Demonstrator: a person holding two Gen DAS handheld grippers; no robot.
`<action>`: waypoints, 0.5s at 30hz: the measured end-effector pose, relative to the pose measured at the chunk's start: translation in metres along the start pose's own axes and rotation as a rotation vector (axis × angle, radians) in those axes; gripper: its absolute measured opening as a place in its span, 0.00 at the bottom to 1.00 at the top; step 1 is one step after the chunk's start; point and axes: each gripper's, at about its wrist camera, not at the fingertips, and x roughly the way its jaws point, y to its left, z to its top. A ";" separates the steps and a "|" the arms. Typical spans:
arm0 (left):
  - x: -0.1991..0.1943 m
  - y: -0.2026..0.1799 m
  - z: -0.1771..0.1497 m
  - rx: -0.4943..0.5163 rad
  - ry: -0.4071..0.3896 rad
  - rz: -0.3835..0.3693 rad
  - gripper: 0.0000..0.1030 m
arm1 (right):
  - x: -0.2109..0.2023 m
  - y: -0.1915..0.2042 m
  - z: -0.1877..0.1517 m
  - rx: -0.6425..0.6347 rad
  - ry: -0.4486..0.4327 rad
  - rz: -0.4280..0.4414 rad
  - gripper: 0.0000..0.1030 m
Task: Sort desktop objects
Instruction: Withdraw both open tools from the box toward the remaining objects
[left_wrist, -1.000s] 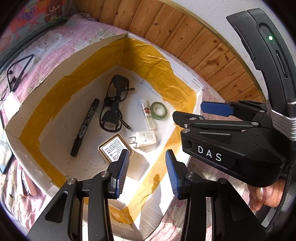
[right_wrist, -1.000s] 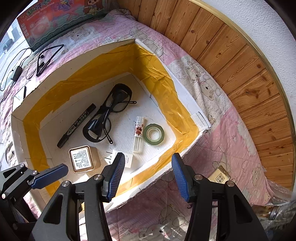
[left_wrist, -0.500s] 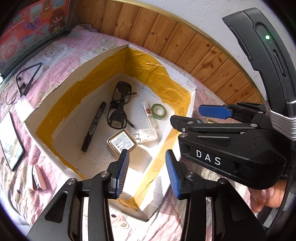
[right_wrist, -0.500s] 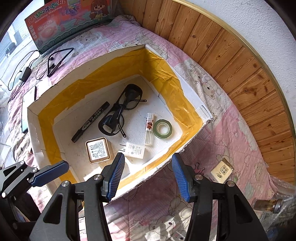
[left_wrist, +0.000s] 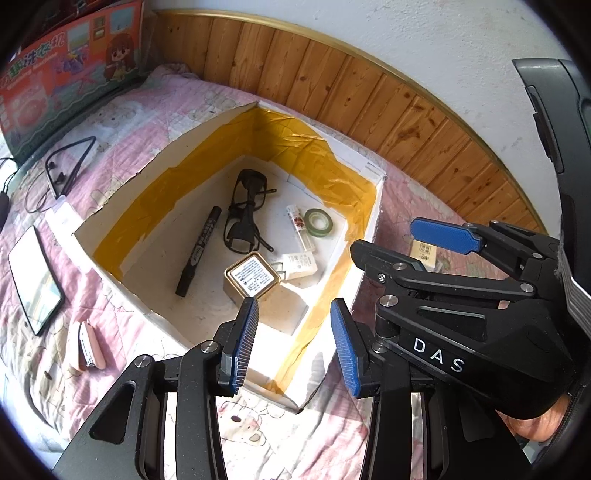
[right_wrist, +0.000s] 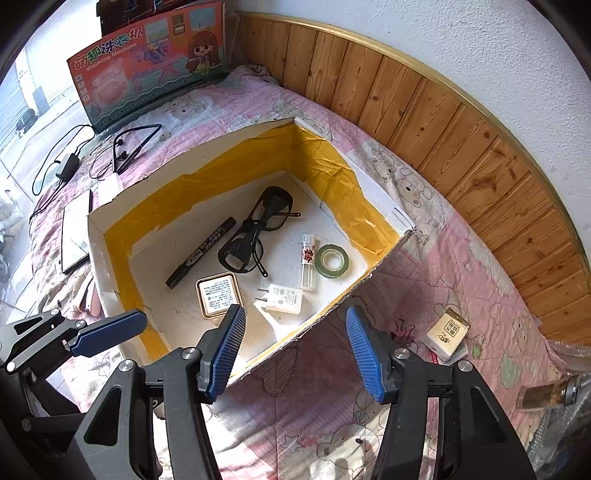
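Note:
A white box with yellow tape (left_wrist: 207, 173) (right_wrist: 221, 166) lies on the pink quilt. Inside are a black marker (right_wrist: 201, 251), black glasses (right_wrist: 258, 229), a gold tin (right_wrist: 218, 294), a white plug (right_wrist: 282, 297), a small clear tube (right_wrist: 307, 260) and a green tape roll (right_wrist: 331, 260). My left gripper (left_wrist: 293, 345) is open and empty above the box's near corner. My right gripper (right_wrist: 297, 349) is open and empty above the box's near edge; it also shows in the left wrist view (left_wrist: 447, 236).
On the quilt left of the box lie a phone (left_wrist: 35, 277), a pink clip (left_wrist: 86, 345) and a black neckband headset (right_wrist: 135, 149). A small cream box (right_wrist: 447, 332) and a bottle (right_wrist: 546, 395) lie to the right. A toy carton (right_wrist: 147, 59) and wood-panelled wall stand behind.
Both grippers have pulled back and up from the box, so more of the quilt and wall shows. Both stay open and empty. The objects in the box have not moved.

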 end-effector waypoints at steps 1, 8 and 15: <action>-0.001 0.000 -0.001 0.002 -0.004 -0.003 0.42 | -0.003 0.001 -0.002 0.001 -0.011 0.000 0.57; -0.011 -0.003 -0.007 0.040 -0.059 0.045 0.42 | -0.031 0.005 -0.018 0.027 -0.125 0.027 0.57; -0.019 -0.010 -0.016 0.092 -0.116 0.092 0.42 | -0.053 0.000 -0.047 0.118 -0.270 0.089 0.57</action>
